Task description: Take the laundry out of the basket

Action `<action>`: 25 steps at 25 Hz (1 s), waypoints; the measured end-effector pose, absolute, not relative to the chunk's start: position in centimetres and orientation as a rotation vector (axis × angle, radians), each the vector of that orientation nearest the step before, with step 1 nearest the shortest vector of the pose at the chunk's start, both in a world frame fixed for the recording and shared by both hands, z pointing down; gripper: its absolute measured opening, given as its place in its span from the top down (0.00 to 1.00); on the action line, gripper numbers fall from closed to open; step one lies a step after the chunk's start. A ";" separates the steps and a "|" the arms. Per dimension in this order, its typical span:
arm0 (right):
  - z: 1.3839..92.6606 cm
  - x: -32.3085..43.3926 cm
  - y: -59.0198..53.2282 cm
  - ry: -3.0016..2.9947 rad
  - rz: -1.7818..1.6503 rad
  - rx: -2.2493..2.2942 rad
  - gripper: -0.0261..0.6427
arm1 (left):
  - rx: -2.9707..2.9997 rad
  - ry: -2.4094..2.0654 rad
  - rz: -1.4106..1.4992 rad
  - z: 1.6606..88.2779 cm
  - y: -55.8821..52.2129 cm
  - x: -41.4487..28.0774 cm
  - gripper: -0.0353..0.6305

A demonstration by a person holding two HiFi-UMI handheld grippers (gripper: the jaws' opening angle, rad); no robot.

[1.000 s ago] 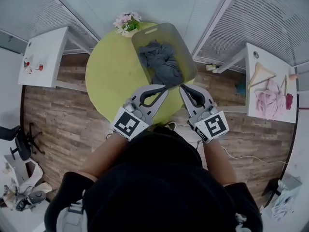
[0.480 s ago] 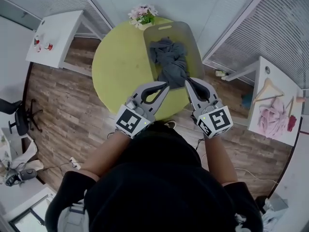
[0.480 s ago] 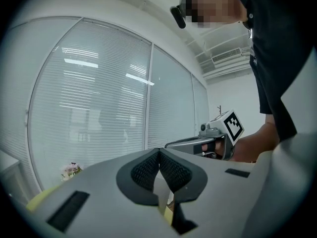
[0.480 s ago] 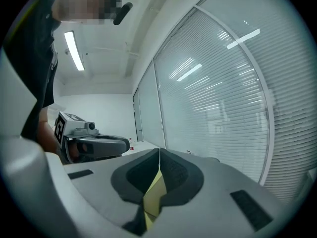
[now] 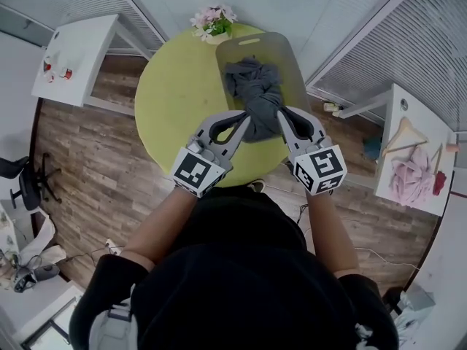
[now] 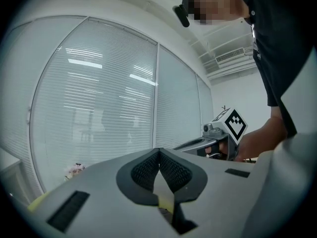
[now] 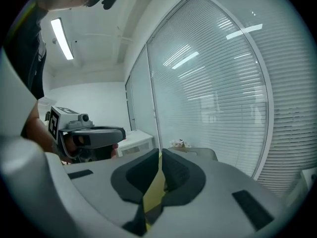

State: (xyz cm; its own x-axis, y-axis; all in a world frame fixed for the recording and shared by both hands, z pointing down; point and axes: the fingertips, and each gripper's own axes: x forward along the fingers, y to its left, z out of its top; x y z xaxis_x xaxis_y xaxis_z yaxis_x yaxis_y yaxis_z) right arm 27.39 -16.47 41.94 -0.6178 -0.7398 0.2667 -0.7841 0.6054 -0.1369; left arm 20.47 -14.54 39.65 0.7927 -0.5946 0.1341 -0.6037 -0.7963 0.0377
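Observation:
A grey basket point(image 5: 252, 41) stands on the far right of the round yellow-green table point(image 5: 182, 93). A heap of dark grey laundry point(image 5: 255, 86) fills it. My left gripper point(image 5: 246, 119) and right gripper point(image 5: 280, 115) hover side by side over the basket's near end, tips pointing at the laundry. Both are shut with nothing between the pads. In the left gripper view the shut jaws point(image 6: 158, 151) point up at the window blinds, with the right gripper point(image 6: 223, 133) beside them. In the right gripper view the shut jaws point(image 7: 160, 153) stand in front of the basket point(image 7: 200, 153).
A pot of pink flowers point(image 5: 213, 22) sits at the table's far edge beside the basket. A white side table point(image 5: 69, 57) stands at the left. Another white table point(image 5: 416, 173) at the right holds pink clothes and a hanger. An office chair point(image 5: 29, 184) stands on the wooden floor.
Both grippers have moved forward, from the table's near edge to over the near end of the basket. They stay shut.

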 end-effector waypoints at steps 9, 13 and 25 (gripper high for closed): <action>46.4 26.5 -20.5 -2.516 0.475 1.275 0.92 | 2.925 -0.938 0.196 41.9 -19.8 19.9 0.93; 49.0 25.9 -22.6 -2.458 0.553 1.251 0.92 | 2.929 -0.920 0.207 43.4 -22.1 19.4 0.93; 55.9 23.6 -27.5 -2.300 0.704 1.116 0.77 | 2.934 -0.890 0.196 47.2 -27.3 18.6 0.93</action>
